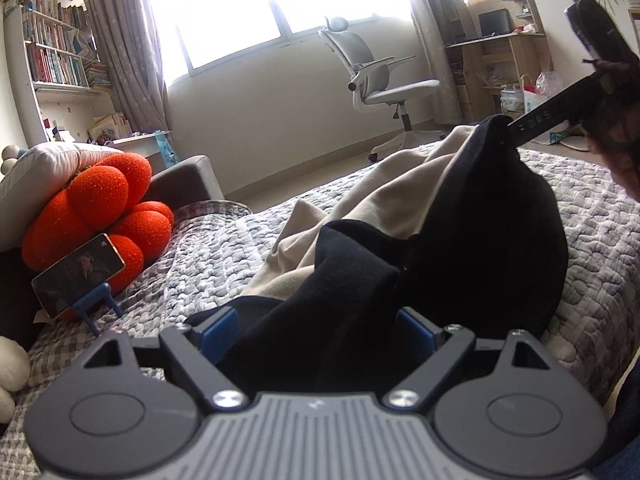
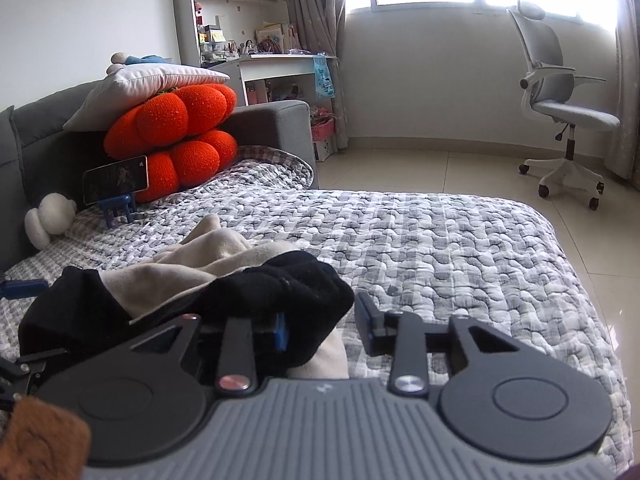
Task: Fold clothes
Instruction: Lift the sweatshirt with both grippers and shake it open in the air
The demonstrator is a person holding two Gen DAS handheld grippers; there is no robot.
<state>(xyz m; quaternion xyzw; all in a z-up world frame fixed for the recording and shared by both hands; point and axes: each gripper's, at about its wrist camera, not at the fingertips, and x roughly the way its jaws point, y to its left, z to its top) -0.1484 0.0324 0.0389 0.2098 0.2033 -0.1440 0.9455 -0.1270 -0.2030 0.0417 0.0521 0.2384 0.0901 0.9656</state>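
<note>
Lay bunched at lower centre of both wrist views, on the grey quilted bedspread (image 2: 440,240): the soft black fleece garment with cream lining (image 1: 460,248). Sat between the wide-apart jaws of the left gripper (image 1: 316,332), probably unpinched. Stood partly apart on the right gripper (image 2: 320,324), black cloth against one pad only. Best done by closing firmly on one edge, then spreading flat before folding.

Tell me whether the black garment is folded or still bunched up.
Bunched, not folded: the black garment sits in a rumpled heap, tangled with beige cloth on the quilted bed.
</note>
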